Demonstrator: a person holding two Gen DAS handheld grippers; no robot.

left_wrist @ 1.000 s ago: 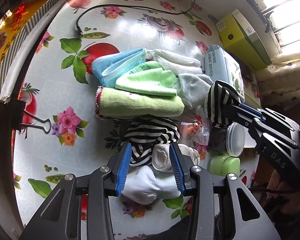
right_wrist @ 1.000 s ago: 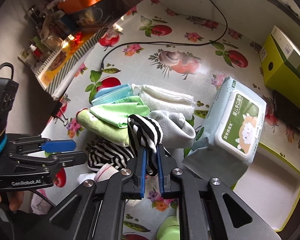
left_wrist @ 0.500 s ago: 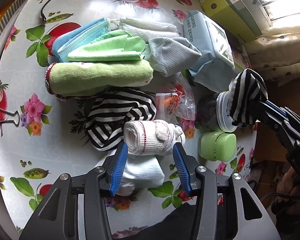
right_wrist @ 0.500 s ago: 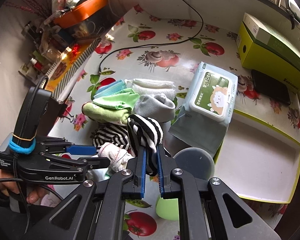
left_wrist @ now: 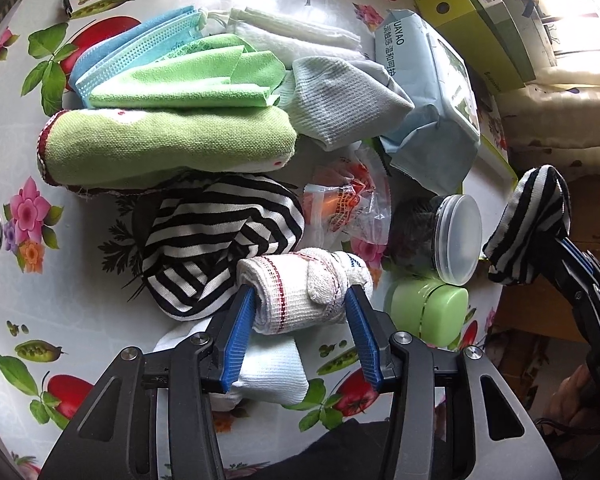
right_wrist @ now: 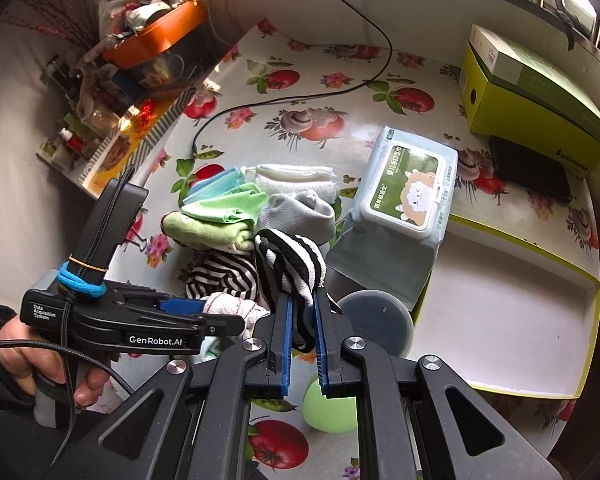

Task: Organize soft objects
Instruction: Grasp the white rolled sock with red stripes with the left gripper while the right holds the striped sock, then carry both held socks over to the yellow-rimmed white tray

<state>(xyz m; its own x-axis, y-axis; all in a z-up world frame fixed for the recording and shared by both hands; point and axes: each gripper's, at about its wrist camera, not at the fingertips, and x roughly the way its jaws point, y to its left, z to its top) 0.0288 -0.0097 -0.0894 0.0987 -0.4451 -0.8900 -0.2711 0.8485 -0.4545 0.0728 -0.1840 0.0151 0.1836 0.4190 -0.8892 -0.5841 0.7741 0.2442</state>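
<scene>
While the right gripper is clamped tight on a striped sock and holds it up above the table, the left gripper has a rolled white sock between its closing jaws. That sock lies on the sock pile, beside a green jar.

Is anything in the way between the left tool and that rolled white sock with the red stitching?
Nothing visible. The left tool already straddles the rolled white sock with red stitching, one blue finger at each end, jaws closing. The black-and-white striped cloth lies just beyond and left of it, outside the gap.
</scene>
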